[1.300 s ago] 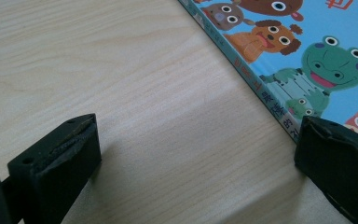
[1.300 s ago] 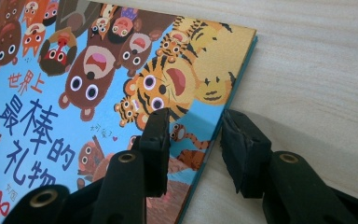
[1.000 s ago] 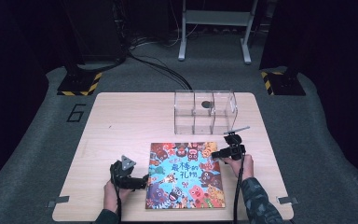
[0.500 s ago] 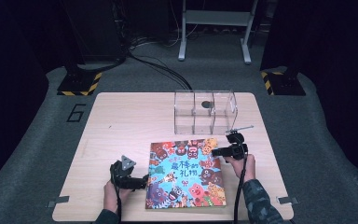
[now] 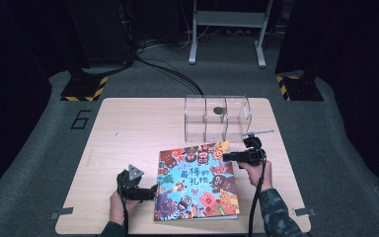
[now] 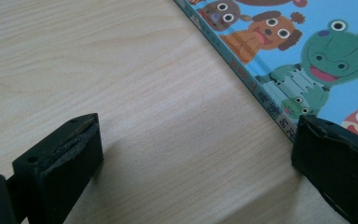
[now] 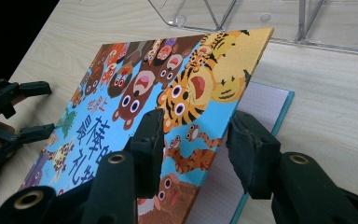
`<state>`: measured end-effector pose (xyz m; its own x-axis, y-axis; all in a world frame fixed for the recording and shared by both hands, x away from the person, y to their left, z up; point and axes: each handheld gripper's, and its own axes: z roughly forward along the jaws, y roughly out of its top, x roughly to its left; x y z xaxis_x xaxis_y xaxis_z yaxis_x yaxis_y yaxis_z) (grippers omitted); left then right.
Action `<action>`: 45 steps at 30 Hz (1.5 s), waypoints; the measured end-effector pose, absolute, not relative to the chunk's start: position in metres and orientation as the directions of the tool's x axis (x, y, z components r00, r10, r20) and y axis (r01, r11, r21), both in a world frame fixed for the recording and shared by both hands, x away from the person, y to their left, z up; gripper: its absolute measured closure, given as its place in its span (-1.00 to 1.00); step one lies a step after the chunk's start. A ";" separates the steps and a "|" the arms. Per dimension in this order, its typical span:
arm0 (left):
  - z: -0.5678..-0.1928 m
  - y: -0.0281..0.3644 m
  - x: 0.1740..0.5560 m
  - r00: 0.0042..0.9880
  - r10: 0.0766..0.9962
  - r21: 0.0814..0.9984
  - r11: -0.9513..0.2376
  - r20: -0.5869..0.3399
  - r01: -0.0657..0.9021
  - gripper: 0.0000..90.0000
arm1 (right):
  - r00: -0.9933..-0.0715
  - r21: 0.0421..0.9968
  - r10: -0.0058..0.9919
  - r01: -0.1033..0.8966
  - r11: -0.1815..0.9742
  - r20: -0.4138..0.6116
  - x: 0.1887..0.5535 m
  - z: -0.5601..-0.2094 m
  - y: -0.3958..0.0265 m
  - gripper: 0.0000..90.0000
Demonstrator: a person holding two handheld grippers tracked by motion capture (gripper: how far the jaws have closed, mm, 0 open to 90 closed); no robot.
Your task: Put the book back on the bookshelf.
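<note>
A picture book [image 5: 195,180] with a bright cartoon-animal cover lies on the wooden table [image 5: 128,128]. My right gripper [image 5: 227,157] is at its upper right corner, and the front cover [image 7: 121,107] is tilted up off a lined first page [image 7: 261,112]. The cover's edge runs between the jaws of my right gripper [image 7: 198,119], which have just been opening and stand apart from it. My left gripper [image 5: 150,191] rests open on the table at the book's left edge, one jaw against the spine [image 6: 261,93]. The left gripper [image 7: 23,109] also appears in the right gripper view.
A clear plastic box [image 5: 217,118] with dividers stands just behind the book, a small dark round thing inside it. Bare wood lies left of the book. Dark floor, cables and stand legs surround the table.
My right gripper has risen a little and the book's upper right cover corner has come up with it. The left gripper has stayed where it was.
</note>
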<state>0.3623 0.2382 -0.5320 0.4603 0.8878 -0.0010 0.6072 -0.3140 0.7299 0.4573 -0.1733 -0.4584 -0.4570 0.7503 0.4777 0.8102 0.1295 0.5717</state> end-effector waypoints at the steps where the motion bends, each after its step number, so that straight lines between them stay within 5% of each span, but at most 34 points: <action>1: -0.532 0.238 0.362 0.460 0.888 0.730 -0.314 -0.001 0.607 -0.97 | -0.456 0.570 0.743 0.812 0.122 0.490 0.457 -0.459 -0.174 0.25; 30: -0.529 0.243 0.362 0.508 0.861 0.708 -0.360 0.002 0.607 -0.96 | -0.506 0.549 0.686 0.816 0.182 0.524 0.469 -0.446 -0.140 0.23; 37: -0.531 0.242 0.362 0.496 0.868 0.725 -0.336 -0.009 0.601 -0.96 | -0.525 0.557 0.690 0.804 0.209 0.498 0.471 -0.448 -0.125 -0.06; 45: -0.531 0.241 0.362 0.491 0.871 0.729 -0.328 -0.013 0.601 -0.96 | -0.532 0.561 0.703 0.797 0.225 0.473 0.471 -0.447 -0.123 0.05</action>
